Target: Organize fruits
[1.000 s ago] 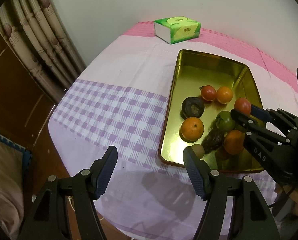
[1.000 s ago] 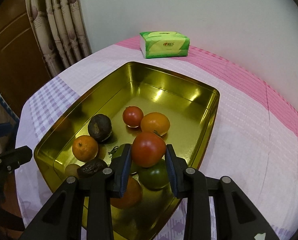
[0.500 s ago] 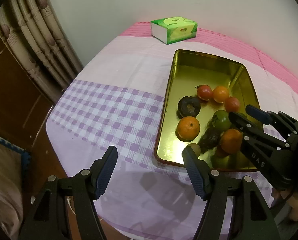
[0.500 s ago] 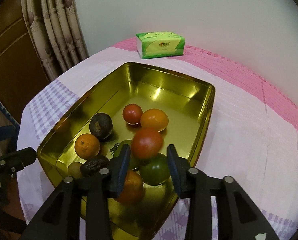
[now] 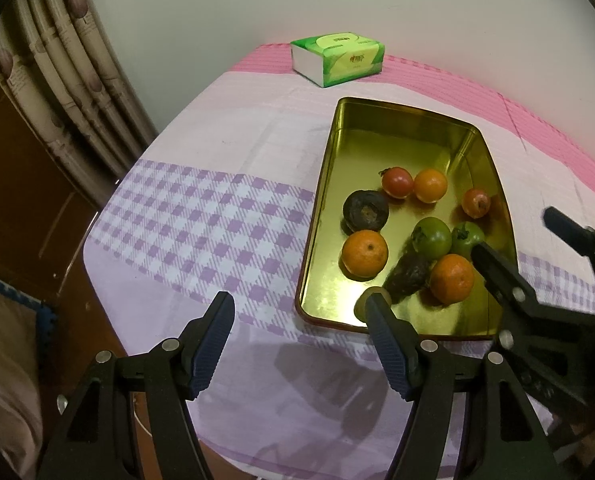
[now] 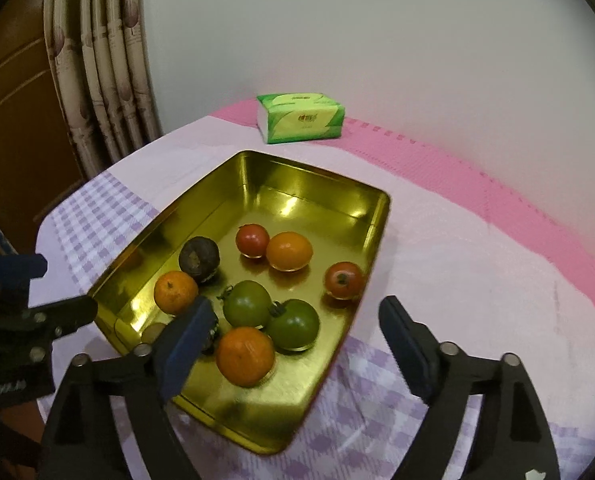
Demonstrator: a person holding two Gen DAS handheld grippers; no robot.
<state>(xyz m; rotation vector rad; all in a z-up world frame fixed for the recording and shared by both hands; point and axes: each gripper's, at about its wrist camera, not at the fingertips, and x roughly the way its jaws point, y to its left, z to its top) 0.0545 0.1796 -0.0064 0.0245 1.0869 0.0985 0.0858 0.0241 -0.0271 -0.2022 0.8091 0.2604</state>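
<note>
The right gripper (image 6: 293, 344), which a second ago clamped a red tomato (image 6: 343, 280), now gapes empty; the tomato sits in the gold tray (image 6: 317, 176), apparently against its right wall. The left gripper (image 5: 299, 322) hovers spread apart. That placement looks complete.

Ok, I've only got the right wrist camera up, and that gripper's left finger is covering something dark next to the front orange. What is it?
Observer: A dark, shrivelled, elongated fruit. It lies in the tray, between the near orange and a small pale fruit at the near rim.
Operator: And the left gripper? I only see its edge. Is it carrying anything?
Observer: No. The left gripper is wide open with nothing between its fingers, and only tablecloth shows in the gap.
</note>
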